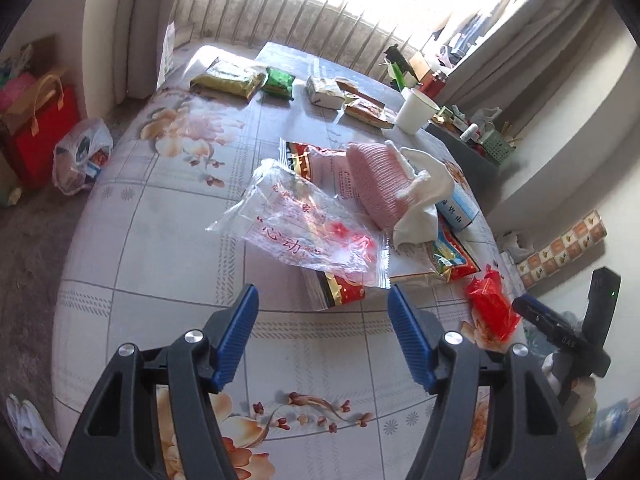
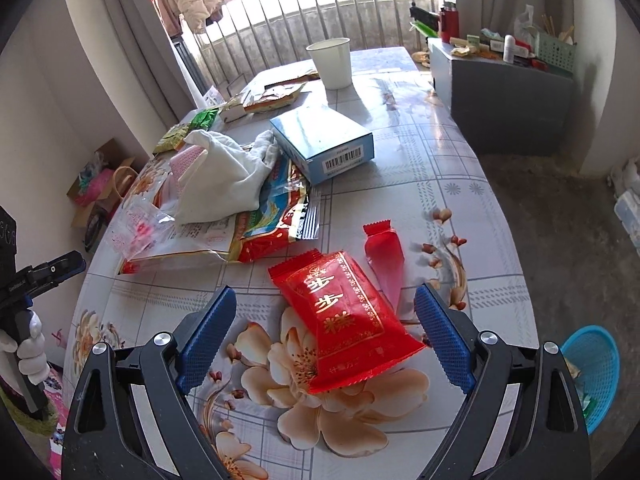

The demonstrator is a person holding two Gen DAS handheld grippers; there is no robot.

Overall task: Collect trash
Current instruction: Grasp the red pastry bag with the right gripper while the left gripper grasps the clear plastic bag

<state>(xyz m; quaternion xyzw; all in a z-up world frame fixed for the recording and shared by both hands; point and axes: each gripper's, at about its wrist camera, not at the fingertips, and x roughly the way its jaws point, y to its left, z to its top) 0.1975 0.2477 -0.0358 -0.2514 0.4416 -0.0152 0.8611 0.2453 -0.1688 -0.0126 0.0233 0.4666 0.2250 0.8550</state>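
Blue-padded fingers (image 1: 240,336) of the left gripper (image 1: 322,334) are seen nearest the lens in the left wrist view, spread apart with nothing between them, over a bare patch of the flowered tablecloth (image 1: 160,240); just beyond the tips a clear plastic bag (image 1: 304,228) with red print is found, its long axis running from upper left to lower right across the line of the fingers; under its near edge a red and gold wrapper (image 1: 340,294) shows; beside it, to the right, a pink knitted piece (image 1: 376,184) and a white cloth (image 1: 424,196) are heaped; the left gripper is judged the nearer tool for the clear bag, which lies straight ahead of it and slightly up the table.

At the left edge of the right wrist view a gloved hand (image 2: 30,354) is seen gripping the left tool's handle; further right, the right gripper (image 2: 324,334) is held released, angled down at the table, with a red snack packet (image 2: 344,320) lying flat between its open pads but touched by neither; the packet's long axis runs from upper left to lower right, oblique to the jaw gap, so a small roll of the wrist is judged useful before closing; a smaller red wrapper (image 2: 384,260) lies just behind it; a blue basket (image 2: 596,376), judged the likely bin, is seen off the table's edge at far right.
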